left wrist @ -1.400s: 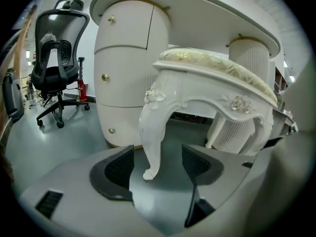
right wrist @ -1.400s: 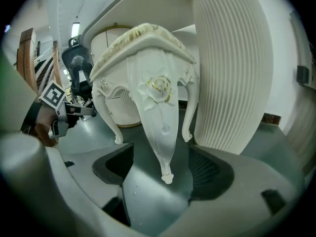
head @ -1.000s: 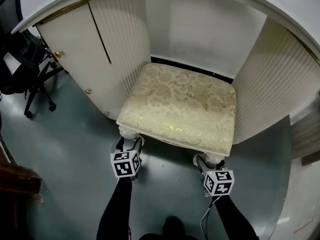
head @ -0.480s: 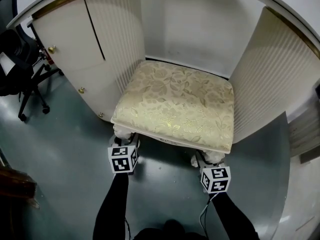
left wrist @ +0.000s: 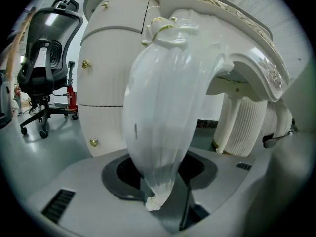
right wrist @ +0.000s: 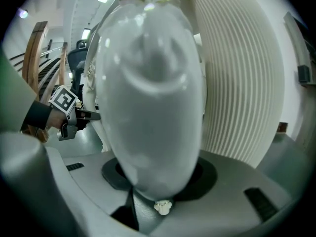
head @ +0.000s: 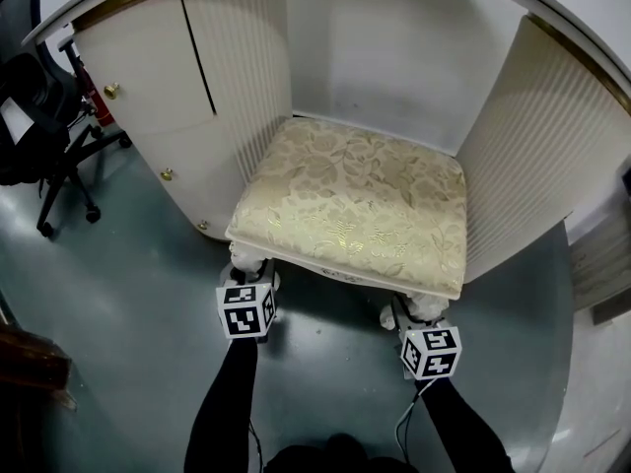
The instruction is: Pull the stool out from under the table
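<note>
The stool [head: 355,200], with a cream floral cushion and white carved legs, stands in the knee space of the white table [head: 394,37]. My left gripper [head: 250,279] is at the front left leg [left wrist: 168,107]. The leg stands between its jaws, which are closing, and a dark gap still shows on each side of it. My right gripper [head: 410,315] is at the front right leg [right wrist: 148,102]. This leg nearly fills the space between its closing jaws, with thin dark margins beside it.
Ribbed white table panels [head: 532,156] flank the stool closely on both sides. A cabinet door with brass knobs [head: 148,97] is on the left, and a black office chair [head: 39,97] stands beyond it. Grey floor [head: 128,294] lies in front of the stool.
Both grippers have moved a little forward onto the stool's front legs. The stool stands where it did.
</note>
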`<control>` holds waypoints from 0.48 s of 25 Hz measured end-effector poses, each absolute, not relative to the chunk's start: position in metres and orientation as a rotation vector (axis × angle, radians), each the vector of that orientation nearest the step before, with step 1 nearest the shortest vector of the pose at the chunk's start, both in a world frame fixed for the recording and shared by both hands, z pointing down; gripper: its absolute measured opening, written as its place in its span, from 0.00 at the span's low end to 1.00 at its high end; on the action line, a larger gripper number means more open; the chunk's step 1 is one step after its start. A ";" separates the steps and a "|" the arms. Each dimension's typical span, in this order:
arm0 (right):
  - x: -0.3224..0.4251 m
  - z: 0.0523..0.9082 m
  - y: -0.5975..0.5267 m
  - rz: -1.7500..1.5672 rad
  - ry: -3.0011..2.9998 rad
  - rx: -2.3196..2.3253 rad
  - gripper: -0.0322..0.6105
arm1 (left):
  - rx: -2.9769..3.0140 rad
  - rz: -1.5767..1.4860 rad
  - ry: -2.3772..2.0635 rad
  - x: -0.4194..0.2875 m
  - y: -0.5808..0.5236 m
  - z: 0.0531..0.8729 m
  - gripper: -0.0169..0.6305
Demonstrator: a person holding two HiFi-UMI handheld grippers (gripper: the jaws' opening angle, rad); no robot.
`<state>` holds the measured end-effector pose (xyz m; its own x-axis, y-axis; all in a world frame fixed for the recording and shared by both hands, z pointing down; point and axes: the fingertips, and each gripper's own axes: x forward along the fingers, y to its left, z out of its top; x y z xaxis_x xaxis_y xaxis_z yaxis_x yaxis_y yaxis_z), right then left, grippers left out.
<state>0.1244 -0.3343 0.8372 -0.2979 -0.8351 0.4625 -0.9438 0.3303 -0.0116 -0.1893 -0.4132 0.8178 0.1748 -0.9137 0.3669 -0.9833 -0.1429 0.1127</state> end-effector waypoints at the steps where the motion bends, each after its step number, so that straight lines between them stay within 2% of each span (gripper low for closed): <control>1: 0.124 0.837 -0.334 0.400 -2.228 1.572 0.32 | 2.130 0.301 -1.805 -0.189 -0.413 0.818 0.34; 12: 0.125 0.836 -0.331 0.403 -2.230 1.544 0.32 | 2.114 0.307 -1.796 -0.189 -0.407 0.818 0.34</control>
